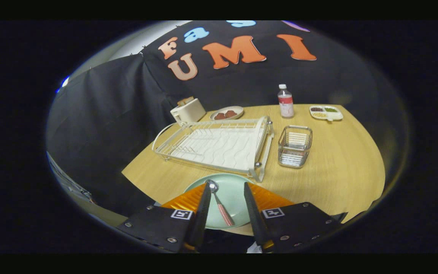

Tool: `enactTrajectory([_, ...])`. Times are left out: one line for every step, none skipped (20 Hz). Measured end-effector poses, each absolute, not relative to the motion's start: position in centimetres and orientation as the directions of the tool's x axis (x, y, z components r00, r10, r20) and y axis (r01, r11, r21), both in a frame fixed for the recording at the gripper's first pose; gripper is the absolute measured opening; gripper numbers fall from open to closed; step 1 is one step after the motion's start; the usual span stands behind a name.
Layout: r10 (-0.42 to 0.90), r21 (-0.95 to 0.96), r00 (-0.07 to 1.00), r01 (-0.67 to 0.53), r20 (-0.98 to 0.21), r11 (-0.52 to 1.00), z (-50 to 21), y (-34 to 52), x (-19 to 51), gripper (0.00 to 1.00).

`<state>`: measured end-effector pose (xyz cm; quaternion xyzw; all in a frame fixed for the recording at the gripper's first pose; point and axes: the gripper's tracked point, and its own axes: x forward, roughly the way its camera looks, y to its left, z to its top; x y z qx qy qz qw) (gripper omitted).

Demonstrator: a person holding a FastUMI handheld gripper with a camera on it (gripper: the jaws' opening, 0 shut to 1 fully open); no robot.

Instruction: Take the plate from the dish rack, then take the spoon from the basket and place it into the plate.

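Inspection taken with the plate (pixel 238 190) as reference point. It is a pale green plate lying flat on the wooden table (pixel 340 171), just in front of the near edge of the white dish rack (pixel 219 146), whose slots stand empty. The spoon (pixel 219 203), with a steel bowl and a pink patterned handle, lies on the plate, bowl toward the rack and handle toward the holder. The wire basket (pixel 295 146) stands beyond the plate and to its right, beside the rack, and appears empty.

The gripper (pixel 224 198) hangs above the plate with its jaws spread wide. The spoon lies in the gap between them, and neither finger appears to touch it. Nothing is held.

Judgement: both placements look done. Remaining hazards are in the retreat:
- A finger dropped low while pulling back could catch the handle and flick the spoon off the plate.
- The plate's near rim sits close to the table edge, so a nudge toward the holder could push it over.
- A forward sweep could strike the rack's corner post.
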<state>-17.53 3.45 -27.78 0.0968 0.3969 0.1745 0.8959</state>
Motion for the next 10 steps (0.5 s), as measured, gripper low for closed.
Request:
enactTrajectory([0.379, 0.294, 0.655, -0.242, -0.654, 0.925, -26.2, 3.3, -16.5, 0.55])
enactTrajectory([0.368, 0.274, 0.686, -0.247, -0.628, 0.929, -24.6, 3.0, -15.3, 0.62])
enactTrajectory([0.356, 0.254, 0.717, -0.251, -0.599, 0.934, -22.9, 2.9, -14.3, 0.66])
enactTrajectory([0.344, 0.238, 0.743, -0.250, -0.574, 0.938, -21.5, 2.7, -13.3, 0.72])
enactTrajectory([0.334, 0.229, 0.768, -0.247, -0.547, 0.942, -19.9, 2.7, -12.4, 0.74])
enactTrajectory([0.323, 0.223, 0.792, -0.239, -0.519, 0.945, -18.4, 2.6, -11.6, 0.76])
enactTrajectory([0.315, 0.222, 0.814, -0.233, -0.488, 0.947, -16.9, 2.6, -10.7, 0.78])
enactTrajectory([0.300, 0.217, 0.838, -0.223, -0.456, 0.950, -15.5, 2.5, -9.8, 0.80])
enactTrajectory([0.289, 0.214, 0.857, -0.215, -0.427, 0.953, -14.3, 2.4, -9.1, 0.81])
enactTrajectory([0.275, 0.207, 0.874, -0.206, -0.400, 0.956, -13.3, 2.1, -8.4, 0.84])
